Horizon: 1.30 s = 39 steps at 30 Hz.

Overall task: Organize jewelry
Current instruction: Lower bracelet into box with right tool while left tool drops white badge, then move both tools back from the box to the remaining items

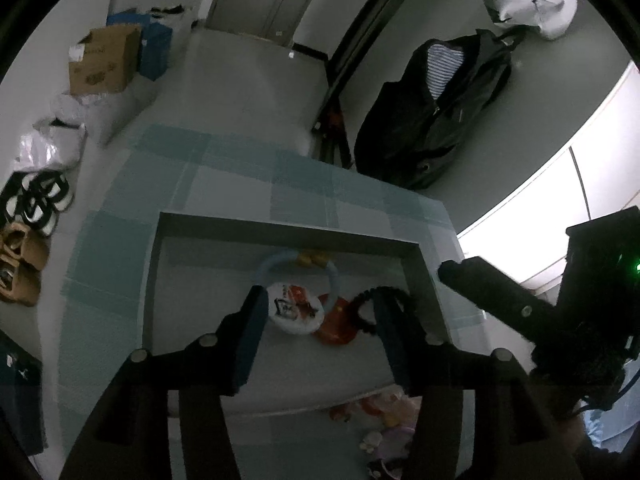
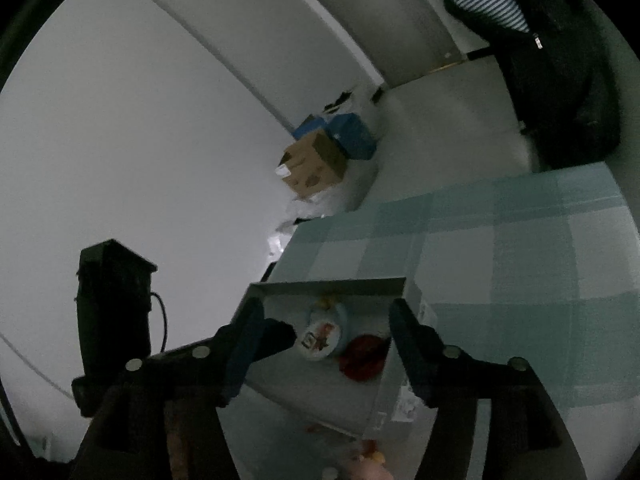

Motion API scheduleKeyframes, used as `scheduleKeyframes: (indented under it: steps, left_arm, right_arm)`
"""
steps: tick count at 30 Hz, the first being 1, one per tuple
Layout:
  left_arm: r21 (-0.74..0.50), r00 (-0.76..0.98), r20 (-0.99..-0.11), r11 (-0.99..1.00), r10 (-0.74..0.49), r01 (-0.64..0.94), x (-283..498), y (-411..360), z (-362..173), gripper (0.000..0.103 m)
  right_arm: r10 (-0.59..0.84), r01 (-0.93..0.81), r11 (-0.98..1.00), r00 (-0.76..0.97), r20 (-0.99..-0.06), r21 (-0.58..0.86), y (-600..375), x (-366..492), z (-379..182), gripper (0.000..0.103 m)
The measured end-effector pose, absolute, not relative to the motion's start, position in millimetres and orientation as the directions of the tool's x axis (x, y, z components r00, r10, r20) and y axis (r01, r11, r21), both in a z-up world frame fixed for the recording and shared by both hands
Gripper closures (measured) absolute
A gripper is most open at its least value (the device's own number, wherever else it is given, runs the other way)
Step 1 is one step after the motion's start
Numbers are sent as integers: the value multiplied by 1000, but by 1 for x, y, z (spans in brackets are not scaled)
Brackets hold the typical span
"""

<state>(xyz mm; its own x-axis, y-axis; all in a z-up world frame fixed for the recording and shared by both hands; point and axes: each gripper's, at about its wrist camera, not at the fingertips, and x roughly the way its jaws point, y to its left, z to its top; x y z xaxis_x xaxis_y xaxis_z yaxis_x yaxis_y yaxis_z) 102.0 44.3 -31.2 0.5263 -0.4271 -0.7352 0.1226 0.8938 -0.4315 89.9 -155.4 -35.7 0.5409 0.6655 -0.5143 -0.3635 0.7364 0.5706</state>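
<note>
A shallow grey box (image 1: 168,280) sits on a blue-checked tablecloth (image 1: 224,184). Inside it lie a light blue ring (image 1: 264,266) with a yellow charm, a round white badge (image 1: 294,312), a red piece (image 1: 336,328) and a black beaded bracelet (image 1: 366,300). My left gripper (image 1: 320,320) is open above the box, its right finger beside the bracelet. My right gripper (image 2: 326,336) is open over the same box (image 2: 320,286), above the badge (image 2: 320,340) and red piece (image 2: 364,360). The right gripper also shows in the left wrist view (image 1: 460,276).
More small jewelry pieces (image 1: 384,420) lie on the cloth in front of the box. A black jacket (image 1: 436,112) hangs beyond the table. Cardboard and blue boxes (image 1: 108,60), bags and shoes (image 1: 24,256) sit on the floor at left.
</note>
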Motion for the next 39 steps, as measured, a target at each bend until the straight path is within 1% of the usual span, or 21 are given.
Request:
scheduleKeyframes:
  steps: [6, 15, 23, 26, 31, 32, 34, 39]
  left_arm:
    - [-385, 559, -738, 916, -377, 109, 88, 45, -25, 47]
    - [-372, 603, -721, 925, -342, 80, 68, 51, -16, 47]
    - [-311, 605, -735, 945, -305, 99, 45, 49, -18, 47]
    - [-322, 601, -733, 941, -318, 105, 37, 46, -18, 47]
    - [-310, 592, -737, 941, -326, 132, 28, 35, -18, 46]
    - [-335, 576, -740, 933, -348, 134, 27, 33, -19, 46]
    - [-413, 522, -741, 900, -421, 139, 27, 31, -26, 46]
    - [-395, 472, -770, 901, -430, 177, 16, 15, -34, 45]
  right_arm:
    - [663, -354, 732, 569, -487, 582, -165, 78, -26, 30]
    - [645, -372, 748, 601, -472, 549, -169, 55, -12, 24]
    - [615, -354, 772, 627, -478, 528, -184, 33, -7, 20]
    - [609, -349, 775, 635, -475, 527, -189, 26, -5, 20]
    - [601, -347, 783, 638, -482, 517, -190, 16, -1, 14]
    - [609, -349, 777, 628, -485, 524, -190, 15, -1, 11]
    - [623, -351, 766, 611, -488, 538, -190, 13, -1, 11]
    - [592, -341, 796, 610, -527, 500, -191, 2, -4, 7]
